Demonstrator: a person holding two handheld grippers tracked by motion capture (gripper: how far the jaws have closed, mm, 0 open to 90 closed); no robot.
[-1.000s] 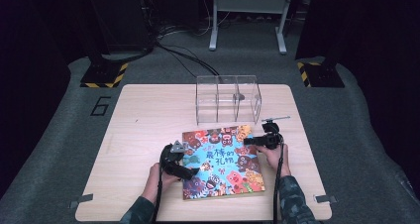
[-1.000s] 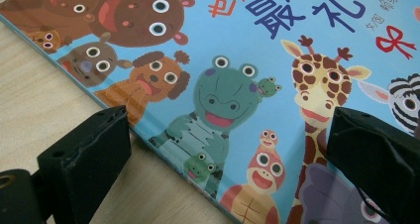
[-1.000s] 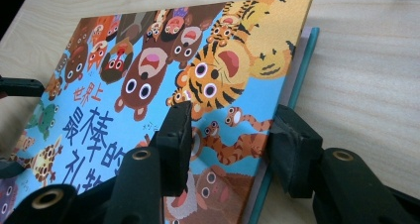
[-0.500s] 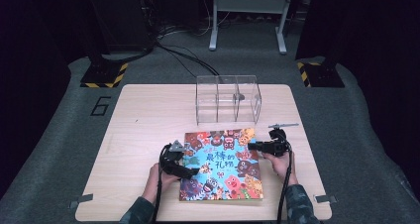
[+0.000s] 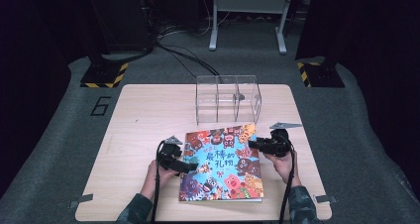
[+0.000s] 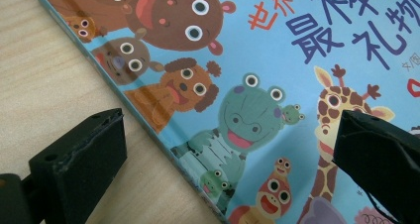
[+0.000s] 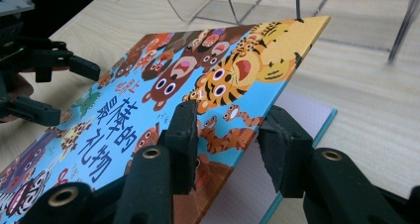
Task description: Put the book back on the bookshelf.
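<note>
Two grippers, two jobs: your right gripper (image 7: 225, 135) is clamped on the book (image 5: 224, 162) cover's right edge to lift it, while your left gripper (image 6: 228, 149) hangs open across the spine, probably steadying the book near you on the table (image 5: 143, 115).

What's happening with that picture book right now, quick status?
Right hand-held gripper shut on book cover, edge lifted off the page. Left hand-held gripper open astride the spine edge. Clear rack stands beyond, apart.
</note>
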